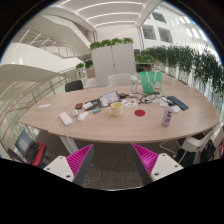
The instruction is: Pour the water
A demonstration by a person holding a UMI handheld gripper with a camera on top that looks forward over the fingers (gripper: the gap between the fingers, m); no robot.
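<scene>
**Wooden table far ahead of parted fingers**

Wooden and long, one table [75,125] spans the room well beyond the gripper [112,160], with green plants [185,58] behind it and white ceiling light strips [105,12] overhead. Beside the table stand at least two dark chairs, one [73,86] on its far side and one [25,145] near its close edge; others may be hidden.

The gripper is held high and level, looking out across the room from a distance. Its two fingers stand apart with nothing between them, the pink pads [78,158] facing each other over bare floor. Nothing is touched.

On the table lie scattered things, counted as far as they can be told: one green container [150,81] at the far side, one yellow cup [117,108] near the middle, one pale bottle [167,116] toward the near edge, one red disc [140,113] lying flat between cup and bottle, and one white pad [66,118] close to the near edge. Dark flat items [178,102] lie beyond the bottle, too small to tell what they are.

Cup and bottle, the likely pouring things, stand upright and apart from each other, both far ahead of the fingers.

No writing or label can be read.
</scene>
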